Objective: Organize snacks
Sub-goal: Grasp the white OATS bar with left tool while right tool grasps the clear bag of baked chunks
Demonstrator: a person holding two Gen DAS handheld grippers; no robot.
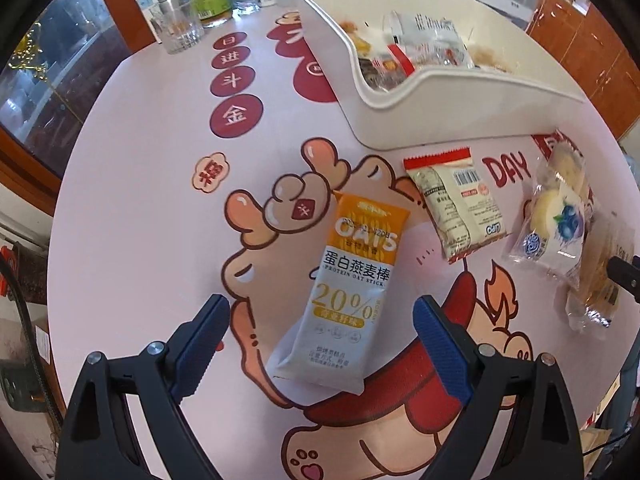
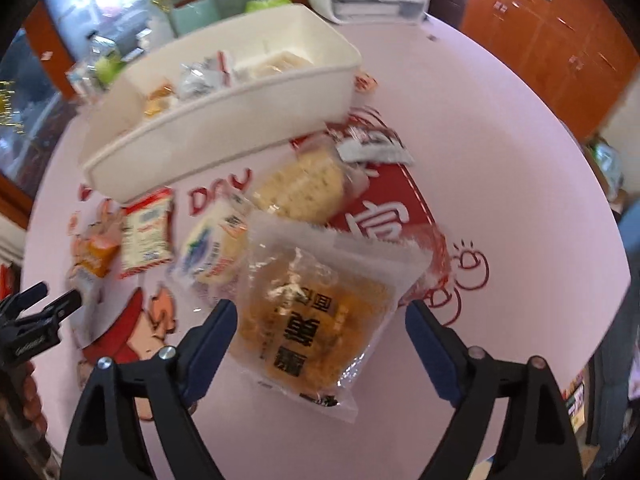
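Left gripper (image 1: pixel 322 342) spread wide above the table, blue ribbed pads either side of an orange-and-white oat stick packet (image 1: pixel 352 292), not touching it. Packet flat on the pink cartoon-printed tablecloth (image 1: pixel 140 200), roughly mid-table, slanted.

Right gripper (image 2: pixel 320 340) also gaping, jaws clear of a clear plastic-wrapped golden-brown bun (image 2: pixel 320 320) lying between them; nothing clamped. Picture blurred there.

Beyond the bun: a clear-wrapped pale round cake (image 2: pixel 304 188), a blueberry-printed cake packet (image 2: pixel 212 252), a red-edged cream wafer packet (image 2: pixel 146 232), and a crumpled white-and-red wrapper (image 2: pixel 372 148) close to the box's right end. All loose on the cloth, clustered just before the box.

White rectangular plastic bin (image 2: pixel 224 128) toward the far side of the table, long wall facing the grippers. Inside: a jumble of small wrapped snacks, clear and silver wrappers with red trim, some yellow-orange pieces, a pale block at the right end. Exact kinds unclear.

Far left edge of the table: glass tumblers (image 1: pixel 180 28), a green-labelled jar (image 1: pixel 208 0), white bottles. Behind, a glass-fronted cabinet on the left, orange-brown wooden cupboards (image 2: pixel 540 28) on the right, a white appliance at the back.
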